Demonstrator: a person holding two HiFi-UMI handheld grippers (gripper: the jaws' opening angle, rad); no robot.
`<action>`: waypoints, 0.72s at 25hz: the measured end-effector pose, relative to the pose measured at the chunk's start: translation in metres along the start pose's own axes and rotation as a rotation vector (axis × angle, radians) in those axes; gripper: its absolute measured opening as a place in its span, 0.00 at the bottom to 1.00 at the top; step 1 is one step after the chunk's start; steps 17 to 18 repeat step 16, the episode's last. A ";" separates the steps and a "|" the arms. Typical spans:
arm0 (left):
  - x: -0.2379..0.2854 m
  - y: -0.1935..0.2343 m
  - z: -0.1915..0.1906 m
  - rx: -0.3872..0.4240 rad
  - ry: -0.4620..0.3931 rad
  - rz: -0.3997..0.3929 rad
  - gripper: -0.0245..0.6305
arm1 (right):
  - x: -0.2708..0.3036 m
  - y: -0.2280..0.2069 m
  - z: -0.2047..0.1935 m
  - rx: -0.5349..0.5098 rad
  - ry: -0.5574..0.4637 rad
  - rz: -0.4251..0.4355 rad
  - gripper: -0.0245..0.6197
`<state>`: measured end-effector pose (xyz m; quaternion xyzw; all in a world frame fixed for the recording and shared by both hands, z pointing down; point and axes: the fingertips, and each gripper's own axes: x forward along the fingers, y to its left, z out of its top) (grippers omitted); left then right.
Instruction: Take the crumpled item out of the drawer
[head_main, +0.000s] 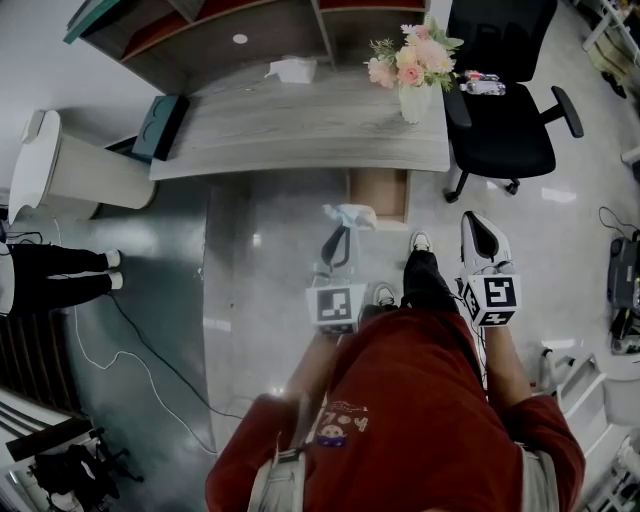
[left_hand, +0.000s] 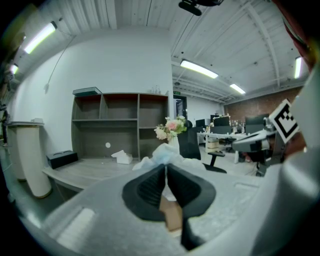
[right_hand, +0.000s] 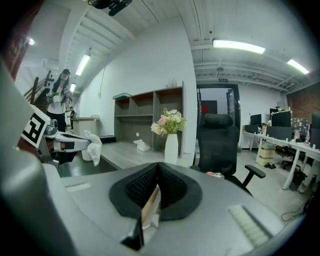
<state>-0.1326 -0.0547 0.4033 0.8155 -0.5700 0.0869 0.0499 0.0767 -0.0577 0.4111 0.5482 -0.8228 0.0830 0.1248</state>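
My left gripper (head_main: 343, 232) is shut on a crumpled white tissue (head_main: 351, 214), which it holds up in front of the desk, just left of the open drawer (head_main: 379, 193). In the left gripper view the tissue (left_hand: 161, 154) bulges out beyond the closed fingertips of that gripper (left_hand: 166, 169). My right gripper (head_main: 479, 225) hangs to the right, near the chair, with its jaws shut and nothing between them (right_hand: 158, 168). The right gripper view also shows the tissue (right_hand: 93, 144) hanging from the left gripper.
The grey wooden desk (head_main: 300, 125) carries a flower vase (head_main: 412, 75), another white tissue (head_main: 292, 70) and a black box (head_main: 160, 125). A black office chair (head_main: 500, 110) stands at the right. A white bin (head_main: 50, 165) and a bystander's legs (head_main: 60, 275) are at the left. Cables lie on the floor.
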 end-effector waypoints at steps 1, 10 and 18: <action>0.000 0.000 -0.001 -0.002 0.003 0.000 0.05 | 0.000 0.000 0.000 0.000 0.001 -0.002 0.04; -0.001 0.004 -0.005 0.006 0.014 0.004 0.05 | 0.003 0.002 -0.002 0.002 0.007 -0.013 0.04; 0.000 0.006 -0.006 -0.003 0.024 0.003 0.05 | 0.005 0.004 -0.003 -0.002 0.012 -0.012 0.04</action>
